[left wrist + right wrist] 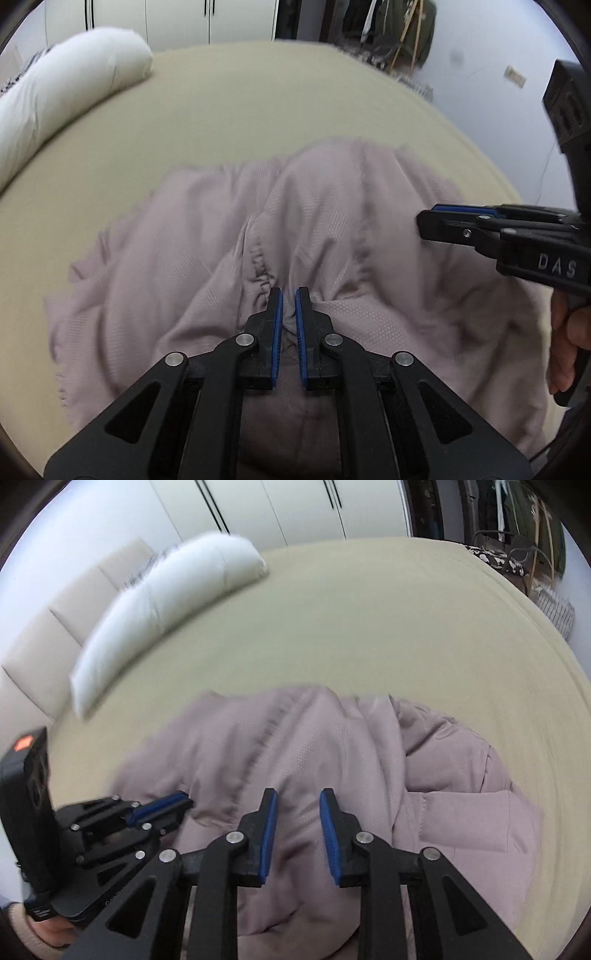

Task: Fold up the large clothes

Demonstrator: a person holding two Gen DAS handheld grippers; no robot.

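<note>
Bedroom surroundings were seen in both wrist views: a bed [258, 110] under an olive-beige sheet carried the garment. At the left gripper [289, 295] the jaws were nearly shut, and a gathered fold of the mauve jacket [332, 229] was pinched between the blue pads. From that pinch the fabric was drawn up into creases, and an elasticated seam ran away from the tips. At the right gripper [298, 797] the jaws stood slightly apart, with nothing caught between them; jacket cloth was seen below the gap, and the pads were not pressed on it. In the left wrist view the right gripper was seen from the side, held above the jacket's right part, with a hand [569, 347] on its grip at the frame edge. In the right wrist view the left gripper was seen at the lower left, its tips at the jacket's edge. The jacket lay crumpled on the near part of the bed, its quilted bulk spread to either side of the grippers. Farther off, a long white pillow [166, 605] lay along a padded headboard [51, 627]. Beyond the bed, white wardrobe doors [295, 506] were seen, and hanging clothes [388, 26] stood to the right of them.
</note>
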